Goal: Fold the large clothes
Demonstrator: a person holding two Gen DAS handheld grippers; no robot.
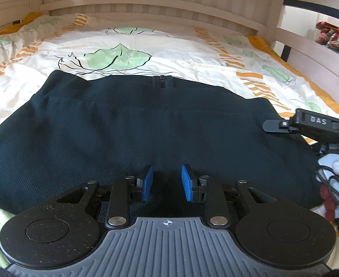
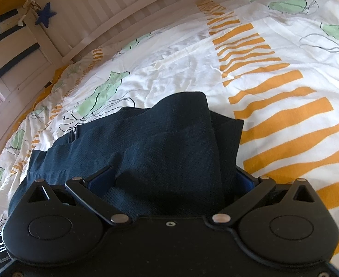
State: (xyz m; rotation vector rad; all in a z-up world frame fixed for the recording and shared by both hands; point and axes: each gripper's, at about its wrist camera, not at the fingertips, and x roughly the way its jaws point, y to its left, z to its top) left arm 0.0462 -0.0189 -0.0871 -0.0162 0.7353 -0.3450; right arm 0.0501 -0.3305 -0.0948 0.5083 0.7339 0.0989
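A large dark navy knit garment (image 1: pixel 146 127) with a short zip at its far edge lies spread on the bed. My left gripper (image 1: pixel 166 182) hovers over its near edge, blue pads (image 1: pixel 147 183) apart, holding nothing. My right gripper (image 2: pixel 169 180) is wide open, and a raised fold of the same garment (image 2: pixel 169 143) fills the space between its jaws, hiding the pads almost fully. The right gripper also shows in the left wrist view (image 1: pixel 308 125) at the garment's right side.
The bed cover (image 2: pixel 273 57) is white with orange stripes and green leaves. A pale wooden slatted bed frame (image 1: pixel 146 2) runs along the far side and the right side. A blue star (image 2: pixel 45 15) hangs on the frame.
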